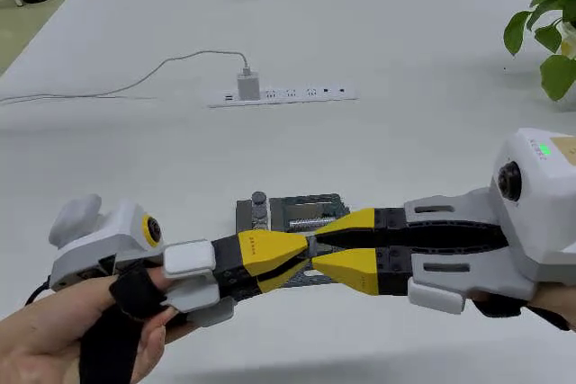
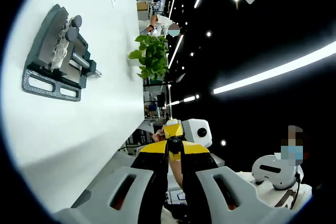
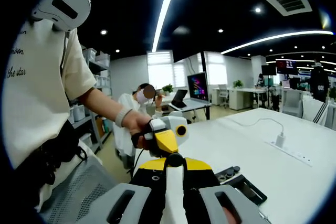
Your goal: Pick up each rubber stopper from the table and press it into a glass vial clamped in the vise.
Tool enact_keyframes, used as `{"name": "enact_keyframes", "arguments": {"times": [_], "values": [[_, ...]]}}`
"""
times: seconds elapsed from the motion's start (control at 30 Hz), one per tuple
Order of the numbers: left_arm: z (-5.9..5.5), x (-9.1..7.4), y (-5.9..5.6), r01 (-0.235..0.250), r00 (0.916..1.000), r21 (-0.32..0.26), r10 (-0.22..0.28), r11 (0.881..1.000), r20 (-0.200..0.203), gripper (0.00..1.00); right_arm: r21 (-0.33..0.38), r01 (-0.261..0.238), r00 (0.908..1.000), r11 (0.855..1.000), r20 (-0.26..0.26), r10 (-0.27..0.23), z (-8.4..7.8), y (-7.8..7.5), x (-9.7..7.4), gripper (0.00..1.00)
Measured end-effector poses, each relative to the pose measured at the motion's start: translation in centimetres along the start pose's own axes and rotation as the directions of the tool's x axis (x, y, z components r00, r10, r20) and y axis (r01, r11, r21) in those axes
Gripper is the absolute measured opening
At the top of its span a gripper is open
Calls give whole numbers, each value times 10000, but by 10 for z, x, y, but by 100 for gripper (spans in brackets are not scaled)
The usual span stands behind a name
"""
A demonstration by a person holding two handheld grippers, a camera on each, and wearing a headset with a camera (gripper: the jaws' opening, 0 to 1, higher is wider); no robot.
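Head view has the left gripper [image 1: 301, 258] and right gripper [image 1: 322, 249], both pinched closed, meeting tip to tip over the vise [image 1: 306, 211], whose vials [image 1: 260, 216] look already capped with dark stoppers [image 1: 259, 197], so little seems left.

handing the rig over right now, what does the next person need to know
Left gripper: shut, tip to tip with the right gripper, in front of the vise in the head view.
Right gripper: shut. A small dark thing sits at the tips in the right gripper view; I cannot tell if it is a stopper.
Vise: on the white table, with two dark stoppers standing in its clamp.
Done: those two look seated.
Left: check what is at the tips, then press in any remaining stopper.
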State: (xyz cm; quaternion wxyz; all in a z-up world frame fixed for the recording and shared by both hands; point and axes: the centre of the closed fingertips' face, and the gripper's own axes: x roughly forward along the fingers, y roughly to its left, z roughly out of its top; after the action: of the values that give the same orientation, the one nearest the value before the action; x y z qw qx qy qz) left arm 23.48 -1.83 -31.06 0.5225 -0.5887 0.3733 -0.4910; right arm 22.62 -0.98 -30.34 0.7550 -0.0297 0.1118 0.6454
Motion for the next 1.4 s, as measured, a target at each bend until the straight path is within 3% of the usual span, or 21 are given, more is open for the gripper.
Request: {"name": "enact_keyframes", "arguments": {"times": [0.17,0.33,0.53,0.63,0.7,0.73,0.8,0.9,0.93,1.03,1.07,1.13,1.17,1.23,1.27,1.37,1.4], "values": [[-2,0,0,8,10000,129,-7,9999,-54,5,64,-20,10000,10000,-42,21,1,2,0,6],[-3,-1,2,-137,9998,785,148,9968,-139,6,94,-86,9998,9999,-158,87,-2,2,-1,6],[0,-4,13,-775,9968,1546,799,9849,-98,22,157,-70,9998,9999,-176,73,-3,2,0,6],[-5,-4,17,-969,9941,2057,1046,9738,-271,38,139,64,9992,9999,-405,-58,-8,-1,1,5],[-9,-4,21,-1157,9895,2919,1358,9494,-495,47,294,79,9981,9995,-620,-61,-15,-2,1,5],[-10,-4,22,-1200,9884,3039,1426,9451,-532,49,338,63,9977,9994,-679,-40,-16,-1,1,5],[-8,-4,25,-1346,9857,3771,1628,9164,-438,55,453,71,9971,9989,-764,-36,-23,-2,1,5],[-7,-5,33,-1718,9751,4893,2184,8550,-393,66,507,150,9954,9986,-951,-102,-28,-3,1,5],[-8,-7,37,-1899,9666,5324,2522,8249,-460,69,551,154,9953,9984,-961,-100,-29,-3,1,5],[-3,-9,42,-2228,9564,6023,2915,7665,-173,79,569,185,9944,9982,-1053,-125,-31,-3,0,5],[-1,-9,43,-2304,9535,6122,3010,7564,-130,82,557,197,9940,9983,-1085,-136,-32,-3,0,5],[0,-12,47,-2465,9425,6513,3341,7176,-113,85,622,224,9938,9978,-1101,-155,-33,-4,0,5],[2,-14,51,-2603,9338,6732,3576,6922,-67,86,610,247,9933,9978,-1143,-176,-34,-5,-1,5],[4,-16,55,-2737,9222,7035,3866,6559,-16,89,630,249,9924,9977,-1218,-171,-37,-5,-1,5],[5,-19,59,-2809,9131,7275,4077,6259,18,90,657,249,9919,9975,-1262,-165,-38,-6,-1,5],[6,-21,60,-2791,9094,7459,4160,6048,30,93,775,249,9911,9967,-1327,-144,-41,-6,-2,5],[6,-22,61,-2809,9052,7570,4249,5900,47,94,773,252,9909,9967,-1337,-147,-41,-6,-2,5]]}}
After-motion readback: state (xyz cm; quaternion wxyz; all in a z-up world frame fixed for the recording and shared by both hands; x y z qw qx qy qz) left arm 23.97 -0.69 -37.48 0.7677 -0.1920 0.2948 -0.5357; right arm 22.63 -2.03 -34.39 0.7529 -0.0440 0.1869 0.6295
